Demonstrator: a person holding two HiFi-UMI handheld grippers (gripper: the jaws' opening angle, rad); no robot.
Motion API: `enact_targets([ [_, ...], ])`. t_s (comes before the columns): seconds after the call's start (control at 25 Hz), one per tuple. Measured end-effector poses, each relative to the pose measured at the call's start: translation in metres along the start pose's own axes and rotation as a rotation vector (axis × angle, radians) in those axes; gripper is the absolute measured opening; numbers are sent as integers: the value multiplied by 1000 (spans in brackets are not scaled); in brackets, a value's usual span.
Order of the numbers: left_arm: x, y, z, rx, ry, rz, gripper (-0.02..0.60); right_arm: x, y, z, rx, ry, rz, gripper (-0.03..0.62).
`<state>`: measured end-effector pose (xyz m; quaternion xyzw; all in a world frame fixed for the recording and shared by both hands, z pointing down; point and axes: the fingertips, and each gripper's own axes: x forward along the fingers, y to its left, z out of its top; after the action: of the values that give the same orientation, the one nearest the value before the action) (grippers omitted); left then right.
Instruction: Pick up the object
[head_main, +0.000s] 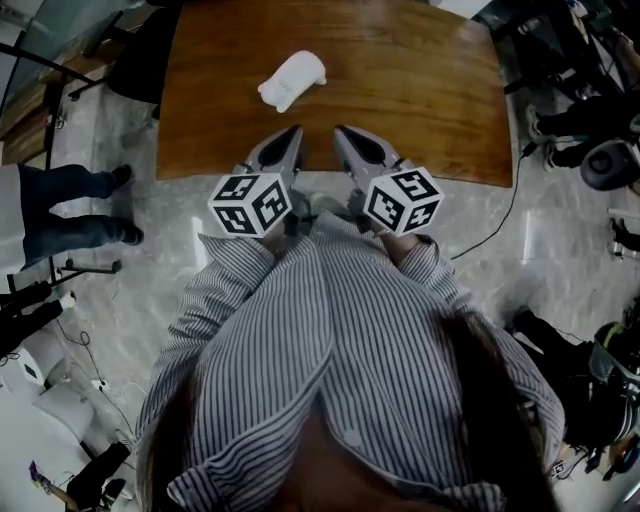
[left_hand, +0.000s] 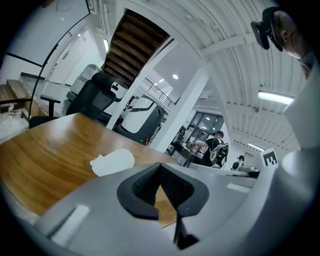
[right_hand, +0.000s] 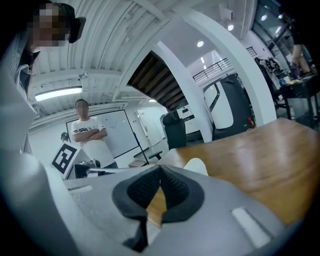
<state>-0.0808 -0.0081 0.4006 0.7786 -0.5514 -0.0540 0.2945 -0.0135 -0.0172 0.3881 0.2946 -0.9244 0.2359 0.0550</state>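
Note:
A white, soft-looking lumpy object (head_main: 292, 79) lies on the brown wooden table (head_main: 420, 90), toward its far left. Both grippers are held side by side over the table's near edge, short of the object. The left gripper (head_main: 296, 131) is shut with nothing in it, and so is the right gripper (head_main: 338, 131). In the left gripper view the object (left_hand: 112, 162) lies ahead and to the left of the closed jaw tips (left_hand: 161, 165). In the right gripper view the object (right_hand: 196, 165) peeks out just right of the closed tips (right_hand: 160, 168).
A person in jeans (head_main: 70, 205) stands on the floor to the left of the table. A black office chair (left_hand: 92, 97) sits at the far left corner. A cable (head_main: 500, 220) runs across the floor on the right. Another person (right_hand: 87, 132) stands with crossed arms.

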Motion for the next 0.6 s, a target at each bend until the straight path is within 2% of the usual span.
enact_targets([
  [0.4, 32, 35, 16, 11, 29, 31, 1, 44, -21, 7, 36, 50, 51, 3],
  [0.6, 49, 58, 23, 67, 73, 42, 2, 56, -33, 0, 75, 70, 44, 3],
])
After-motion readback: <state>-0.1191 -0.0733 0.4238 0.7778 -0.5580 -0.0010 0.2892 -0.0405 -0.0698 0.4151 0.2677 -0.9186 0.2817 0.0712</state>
